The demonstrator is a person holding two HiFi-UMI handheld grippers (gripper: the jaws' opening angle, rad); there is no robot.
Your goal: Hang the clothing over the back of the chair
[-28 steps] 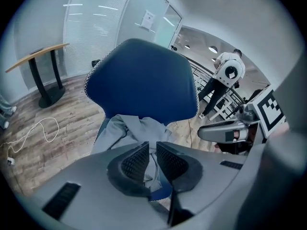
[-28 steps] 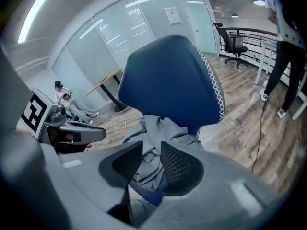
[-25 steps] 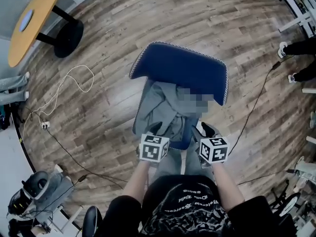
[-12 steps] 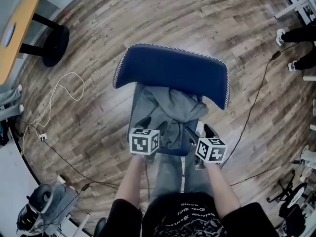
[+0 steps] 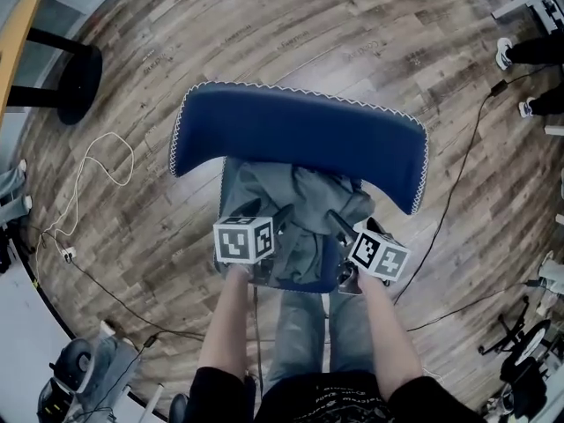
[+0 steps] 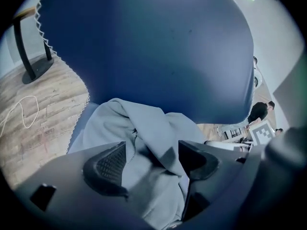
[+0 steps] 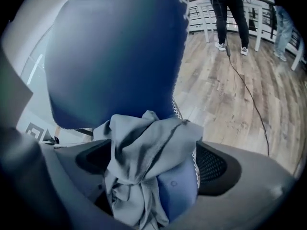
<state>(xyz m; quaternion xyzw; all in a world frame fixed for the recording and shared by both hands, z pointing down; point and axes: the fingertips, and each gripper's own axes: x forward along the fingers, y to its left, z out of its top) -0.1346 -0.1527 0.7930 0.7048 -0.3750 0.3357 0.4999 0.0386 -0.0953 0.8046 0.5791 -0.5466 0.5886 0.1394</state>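
A grey garment (image 5: 295, 211) lies bunched on the seat of a blue chair (image 5: 304, 135), in front of its upright back. My left gripper (image 5: 267, 226) reaches over the heap's left side and my right gripper (image 5: 345, 233) over its right side. In the left gripper view the left gripper (image 6: 151, 158) has just been opening, and a fold of the garment (image 6: 144, 133) lies between its pads, which do not press on it. The right gripper (image 7: 153, 161) has also just been opening. It straddles a knot of the garment (image 7: 144, 152) and the blue seat edge (image 7: 178, 188).
A white cable (image 5: 88, 179) loops on the wood floor at the left, near a round table base (image 5: 75, 77). A black cable (image 5: 458, 192) runs past the chair's right side. Two people's feet (image 5: 527, 55) show at the upper right, and equipment (image 5: 75, 373) stands at the lower left.
Both grippers came down and forward from the seat's front edge onto the heaped garment. Their jaws spread wide. The garment stays on the seat.
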